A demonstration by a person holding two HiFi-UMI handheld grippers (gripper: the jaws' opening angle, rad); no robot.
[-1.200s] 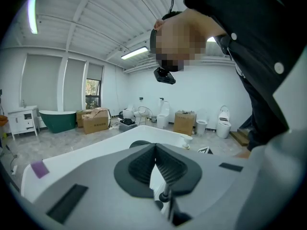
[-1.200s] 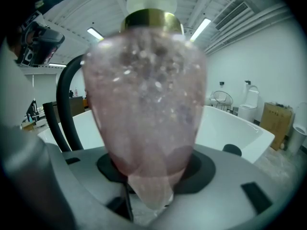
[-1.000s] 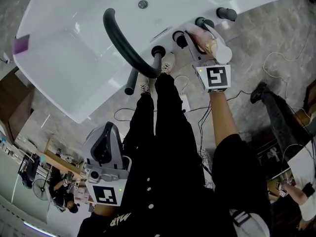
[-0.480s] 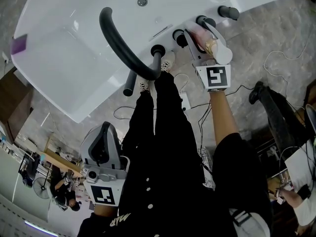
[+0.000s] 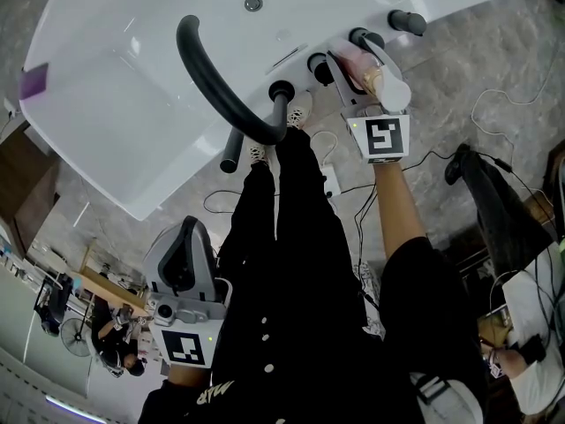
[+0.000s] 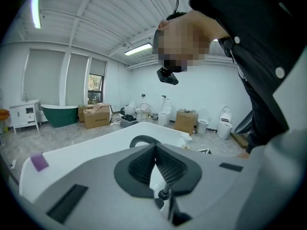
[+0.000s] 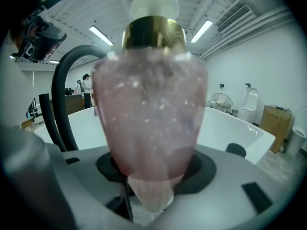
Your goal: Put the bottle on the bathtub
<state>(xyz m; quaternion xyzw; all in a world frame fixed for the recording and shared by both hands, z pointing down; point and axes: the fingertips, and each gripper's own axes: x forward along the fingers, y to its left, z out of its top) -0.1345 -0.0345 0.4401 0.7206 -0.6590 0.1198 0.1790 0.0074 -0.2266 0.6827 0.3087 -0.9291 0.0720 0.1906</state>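
Nearly done: we have the bottle at the tub's edge, with the release left to make.

Our right gripper (image 5: 355, 67) is clamped on the pink translucent bottle with a gold collar and white cap (image 7: 148, 104), holding it upright at the rim of the white glossy bathtub (image 5: 132, 87), just beside the row of round black knobs (image 5: 319, 63) and right of the black arched spout (image 5: 216, 78). We cannot tell whether its base touches the rim yet. Our left gripper (image 5: 181, 270) hangs low at our side, well apart from the tub, jaws together on nothing. We judge that what remains is to settle the bottle on the flat rim, spread the jaws and draw back without tipping it.
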